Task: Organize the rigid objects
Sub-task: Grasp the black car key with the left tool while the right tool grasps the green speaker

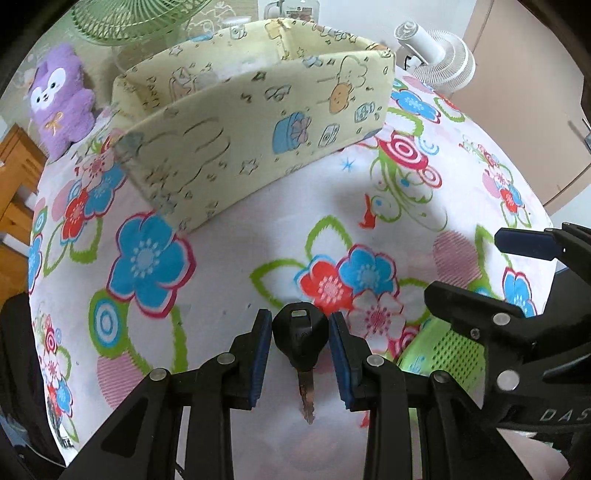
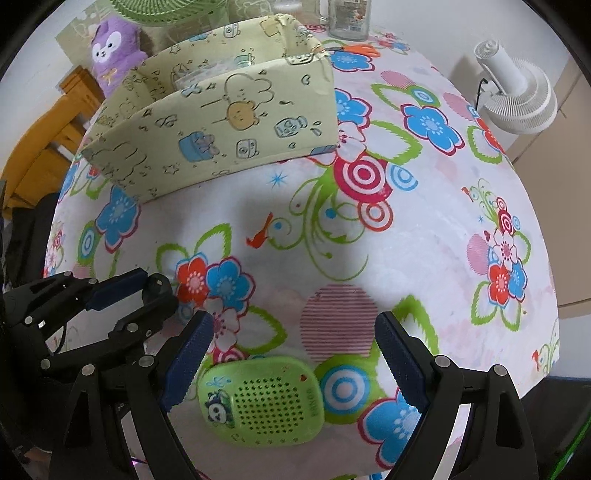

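Note:
A black-headed key [image 1: 302,341] lies on the flowered tablecloth between the blue pads of my left gripper [image 1: 300,328]. The pads stand a little off the key's head on each side, so the left gripper is open. A green perforated panda case [image 2: 260,400] lies on the cloth between the fingers of my right gripper [image 2: 295,343], which is wide open and empty. The case also shows in the left wrist view [image 1: 448,356]. A pale yellow patterned box [image 1: 255,110] stands open at the back of the table, also in the right wrist view [image 2: 218,118].
A purple plush toy [image 1: 61,98] sits left of the box. A green fan [image 1: 136,18] and a glass jar [image 2: 347,18] stand behind it. Orange scissors [image 2: 360,50] lie at the back. A white fan [image 2: 517,92] stands beyond the table's right edge.

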A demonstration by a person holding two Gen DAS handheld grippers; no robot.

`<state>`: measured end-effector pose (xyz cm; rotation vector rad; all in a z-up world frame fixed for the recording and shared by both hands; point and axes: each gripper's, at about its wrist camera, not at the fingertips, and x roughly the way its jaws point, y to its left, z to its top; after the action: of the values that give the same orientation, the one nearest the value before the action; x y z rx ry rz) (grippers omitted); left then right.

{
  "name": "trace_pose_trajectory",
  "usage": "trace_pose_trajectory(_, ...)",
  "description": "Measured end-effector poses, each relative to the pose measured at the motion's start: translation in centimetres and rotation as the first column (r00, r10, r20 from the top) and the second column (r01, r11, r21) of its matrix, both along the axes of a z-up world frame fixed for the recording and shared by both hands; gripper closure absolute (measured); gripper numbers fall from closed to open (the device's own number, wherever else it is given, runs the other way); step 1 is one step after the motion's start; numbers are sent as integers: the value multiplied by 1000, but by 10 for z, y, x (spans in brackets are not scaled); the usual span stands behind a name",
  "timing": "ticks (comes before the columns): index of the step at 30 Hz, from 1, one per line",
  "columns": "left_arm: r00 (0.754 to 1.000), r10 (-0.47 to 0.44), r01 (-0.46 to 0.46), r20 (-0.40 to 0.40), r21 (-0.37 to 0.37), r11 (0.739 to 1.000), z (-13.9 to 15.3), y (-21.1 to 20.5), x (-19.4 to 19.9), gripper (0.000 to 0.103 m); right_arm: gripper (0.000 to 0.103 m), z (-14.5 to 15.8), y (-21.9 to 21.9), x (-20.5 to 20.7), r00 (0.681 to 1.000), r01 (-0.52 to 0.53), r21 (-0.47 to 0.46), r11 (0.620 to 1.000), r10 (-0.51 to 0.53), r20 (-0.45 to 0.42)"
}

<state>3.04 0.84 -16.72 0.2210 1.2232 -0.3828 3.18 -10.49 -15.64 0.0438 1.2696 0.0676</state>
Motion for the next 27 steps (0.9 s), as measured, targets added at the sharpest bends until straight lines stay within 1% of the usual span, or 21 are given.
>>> trace_pose_trajectory(6,1000,10,-10,-17,4,1000,-5,18,-15,72,12,-6,7,-10,1000,-8,-5,1000,8,-14)
trace_pose_trajectory(15,1000,4,-4,-26,9,1000,-8,35,-33,72,12,-22,14,-22,999,-23,-13,1000,22,-50)
trace_pose_trajectory(23,1000,-25,26,-18,25,999,-7,36,-43,72,12,-35,23,-33,995,-56,-27,998,54,-78)
trace_pose_trajectory(25,999,-28,29,-15,26,999,-6,39,-47,72,12,-36,23,-36,996,-60,-25,998,59,-70)
trace_pose_trajectory(27,999,-31,31,-16,24,999,-10,30,-43,72,12,-36,23,-37,995,-74,-28,997,72,-63)
